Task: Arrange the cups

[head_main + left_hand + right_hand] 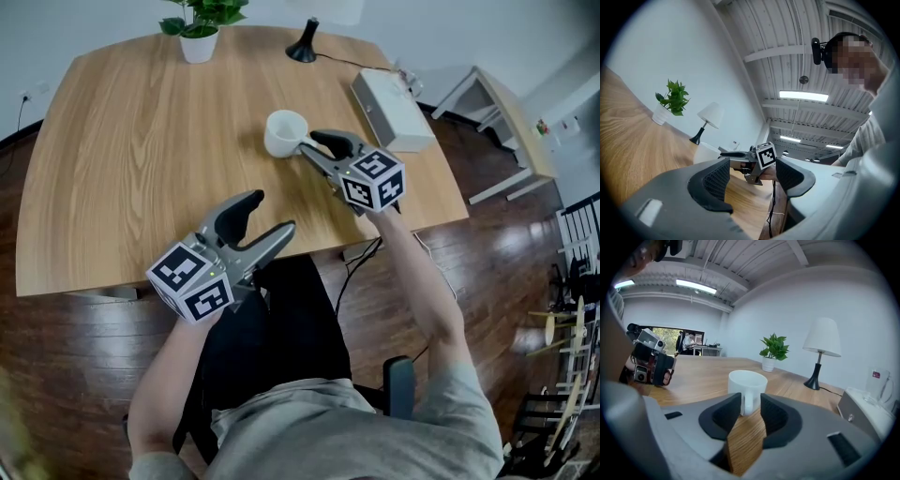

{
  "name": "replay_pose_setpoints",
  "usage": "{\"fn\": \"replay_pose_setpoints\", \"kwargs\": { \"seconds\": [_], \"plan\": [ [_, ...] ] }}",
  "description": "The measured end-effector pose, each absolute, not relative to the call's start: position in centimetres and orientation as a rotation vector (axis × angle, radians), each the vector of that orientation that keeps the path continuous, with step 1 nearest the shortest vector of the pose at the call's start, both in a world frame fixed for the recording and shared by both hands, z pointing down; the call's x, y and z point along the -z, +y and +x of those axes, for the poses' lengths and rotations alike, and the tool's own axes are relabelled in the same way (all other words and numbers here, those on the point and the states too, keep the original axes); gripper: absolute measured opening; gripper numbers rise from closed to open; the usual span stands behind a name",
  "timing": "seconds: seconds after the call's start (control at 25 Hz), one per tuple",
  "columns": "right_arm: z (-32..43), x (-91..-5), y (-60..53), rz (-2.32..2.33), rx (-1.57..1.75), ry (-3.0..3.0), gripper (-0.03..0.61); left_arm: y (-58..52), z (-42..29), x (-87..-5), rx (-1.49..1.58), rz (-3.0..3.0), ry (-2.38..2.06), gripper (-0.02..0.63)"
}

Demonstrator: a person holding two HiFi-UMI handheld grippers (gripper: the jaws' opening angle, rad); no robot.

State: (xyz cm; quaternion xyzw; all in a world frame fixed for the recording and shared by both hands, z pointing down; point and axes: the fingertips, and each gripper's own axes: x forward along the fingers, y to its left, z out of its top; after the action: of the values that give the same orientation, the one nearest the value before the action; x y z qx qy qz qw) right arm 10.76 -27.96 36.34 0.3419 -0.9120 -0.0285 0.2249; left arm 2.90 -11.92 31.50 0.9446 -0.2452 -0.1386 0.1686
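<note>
Early stage: sole white mug [282, 131] upright on table [141, 141] ~1 o'clock of centre, R gripper [309, 143] jaws apart astride its handle [749, 404], not pinching; L gripper [274, 212] spread, empty, 6 o'clock edge; arranging looks undone.

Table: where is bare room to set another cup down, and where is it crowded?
The widest bare patch of the table is its left half, between the potted plant and the near edge. A smaller strip lies between the white cup and the left tool. Crowded: the right side, with cup, right tool, white box and lamp base.
</note>
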Motion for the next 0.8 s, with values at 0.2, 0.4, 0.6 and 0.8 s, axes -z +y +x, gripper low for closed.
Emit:
{"fn": "replay_pose_setpoints", "kwargs": {
  "seconds": [0.2, 0.4, 0.6, 0.8],
  "plan": [
    [10.2, -36.4, -27.9, 0.880, 0.067, -2.526, 0.079, -11.8, 3.0, -31.5, 0.391, 2.687, -0.696, 0.297],
    [10.2, -36.1, -27.9, 0.898, 0.009, -2.569, 0.064, -11.9, 2.9, -31.4, 0.393, 2.683, -0.692, 0.298],
    [11.1, -35.7, -27.8, 0.964, -0.063, -2.617, 0.064, -11.9, 2.8, -31.3, 0.392, 2.683, -0.692, 0.298],
    [13.6, -34.9, -27.7, 1.065, -0.107, -2.654, 0.064, -11.8, 2.7, -31.5, 0.386, 2.682, -0.687, 0.298]
  ]
}}
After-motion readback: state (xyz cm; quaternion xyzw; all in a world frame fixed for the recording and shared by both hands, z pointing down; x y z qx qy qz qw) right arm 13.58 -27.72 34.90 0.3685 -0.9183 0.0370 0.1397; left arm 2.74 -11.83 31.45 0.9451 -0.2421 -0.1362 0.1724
